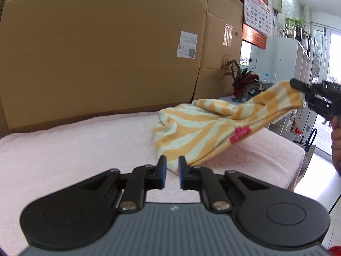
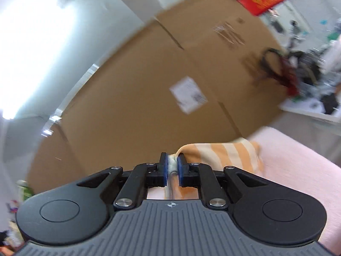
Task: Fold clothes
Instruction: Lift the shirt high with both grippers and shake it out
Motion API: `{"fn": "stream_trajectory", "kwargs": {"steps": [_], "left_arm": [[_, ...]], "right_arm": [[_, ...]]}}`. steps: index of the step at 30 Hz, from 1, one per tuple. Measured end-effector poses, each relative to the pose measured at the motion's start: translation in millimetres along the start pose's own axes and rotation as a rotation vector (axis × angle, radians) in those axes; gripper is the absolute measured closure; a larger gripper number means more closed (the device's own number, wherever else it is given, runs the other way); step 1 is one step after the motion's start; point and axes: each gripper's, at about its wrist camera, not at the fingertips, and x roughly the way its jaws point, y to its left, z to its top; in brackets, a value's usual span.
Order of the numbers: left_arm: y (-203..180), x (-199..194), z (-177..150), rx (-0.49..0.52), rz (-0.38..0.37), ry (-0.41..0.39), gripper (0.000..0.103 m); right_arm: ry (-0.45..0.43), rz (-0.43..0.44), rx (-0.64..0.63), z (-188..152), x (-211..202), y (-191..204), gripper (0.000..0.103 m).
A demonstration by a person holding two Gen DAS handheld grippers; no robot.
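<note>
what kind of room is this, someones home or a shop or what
Probably a small shop or office rather than a home: big cardboard boxes stacked behind the pink-covered table, a wall calendar, and glass street doors.

Left gripper (image 1: 171,171) jaws parted, right gripper (image 2: 172,171) clamped

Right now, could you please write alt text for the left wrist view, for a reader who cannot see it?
A yellow-and-white striped garment lies crumpled on a pink towel-covered table, one corner lifted off to the right by the right gripper. The left gripper sits in the foreground, jaws slightly apart and holding nothing, just short of the garment's near edge. Large cardboard boxes stand behind the table.
</note>
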Motion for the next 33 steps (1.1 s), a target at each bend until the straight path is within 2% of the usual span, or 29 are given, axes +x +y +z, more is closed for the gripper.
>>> {"fn": "stream_trajectory", "kwargs": {"steps": [2,5,6,7,10,14,16,17,18,19,22,24,27,30,33], "left_arm": [[-5.9,13.0,-8.0,0.056,0.019,0.049,0.069],[-26.0,49.4,-15.0,0.188,0.043,0.126,0.069],[-33.6,60.9,-17.0,0.23,0.05,0.141,0.066],[-41.1,71.5,-18.8,0.27,0.055,0.149,0.06],[-56.5,93.0,-16.6,0.355,0.107,0.119,0.051],[-59.6,121.0,-7.8,0.41,0.148,0.1,0.051],[-63.3,130.2,-7.0,0.463,0.157,0.088,0.055],[-64.7,133.4,-6.2,0.481,0.158,0.088,0.069],[-65.4,135.7,-4.8,0.489,0.156,0.096,0.095],[-64.7,136.5,-3.7,0.489,0.159,0.097,0.095],[-52.0,114.8,3.3,0.436,0.225,-0.011,0.095],[-33.0,89.2,17.2,0.338,0.25,-0.099,0.095],[-5.5,41.6,50.5,0.18,0.233,-0.251,0.095],[4.0,-4.5,82.6,0.144,0.25,-0.399,0.095],[13.8,-56.8,111.7,0.109,0.255,-0.533,0.095]], "right_arm": [[-0.004,-0.026,-0.011,0.3,5.7,4.1,0.092],[0.005,-0.041,0.046,1.3,11.3,1.0,0.092],[0.002,-0.042,0.065,2.4,11.6,1.3,0.092],[-0.007,-0.043,0.067,5.9,11.6,3.9,0.092],[-0.052,-0.019,0.046,20.6,8.0,17.2,0.092],[-0.099,0.042,0.041,38.8,5.0,32.4,0.094],[-0.094,0.033,0.014,40.3,9.0,39.0,0.094],[-0.091,0.027,-0.001,40.8,11.1,42.3,0.094],[-0.09,0.016,-0.009,39.2,12.1,43.2,0.094],[-0.089,0.005,-0.015,37.3,12.9,43.7,0.094],[-0.094,-0.054,-0.009,32.5,5.0,34.5,0.094],[-0.1,-0.105,-0.002,30.2,-2.4,26.3,0.094],[-0.087,-0.138,0.064,35.6,0.0,14.4,0.094],[-0.088,-0.092,0.057,48.4,16.7,31.2,0.094],[-0.136,-0.018,-0.014,67.8,29.3,66.5,0.094]]}}
